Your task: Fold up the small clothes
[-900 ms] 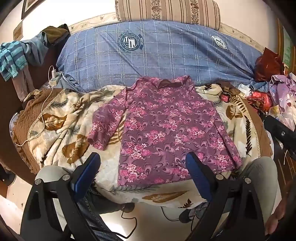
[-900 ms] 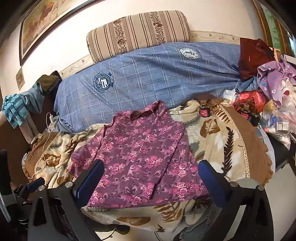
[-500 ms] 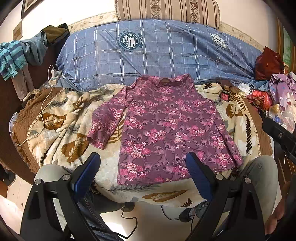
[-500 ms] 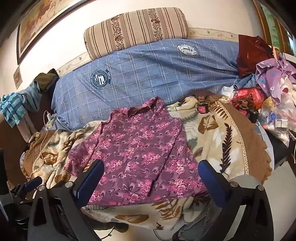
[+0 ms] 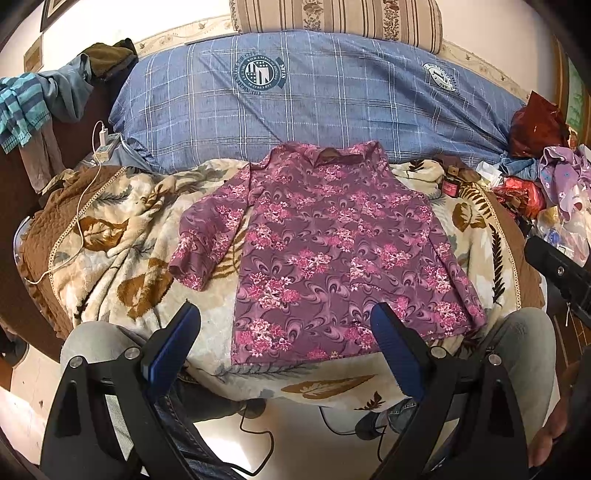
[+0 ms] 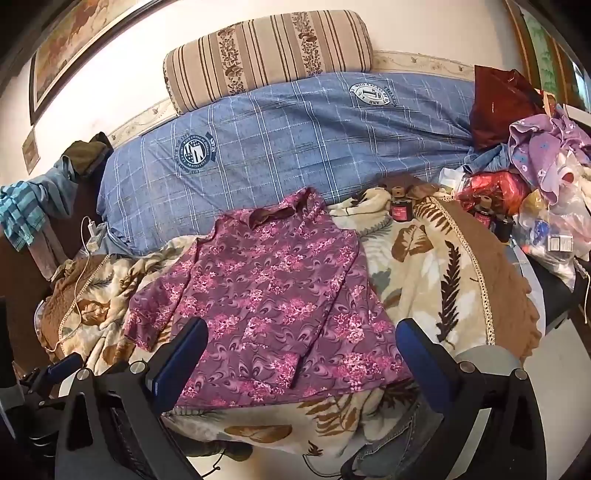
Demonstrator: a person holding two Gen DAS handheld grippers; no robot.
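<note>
Both grippers hang at the near side of the bed with their blue pads spread wide and nothing between them: the left gripper sits over the shirt's bottom hem, the right gripper over its lower right half. Neither one touches cloth.

One purple floral shirt lies flat on the leaf-print blanket, collar pointing away toward the wall, hem close to the blanket's near edge, which drops to the floor. Its left sleeve is spread out to the side with bare blanket all around it; the right sleeve lies down along the body. Blanket shows open on both sides of the shirt, wider on the left.

Beyond the collar runs one long blue checked bolster, and behind it one striped cushion against the wall.

The left view shows a white charger cable trailing over the brown quilted edge, and one small dark bottle near the shirt's right shoulder. The right view shows more: three small bottles at the blanket's far right, a heap of bags and clothes past them, and the tip of the left gripper low at the left edge
</note>
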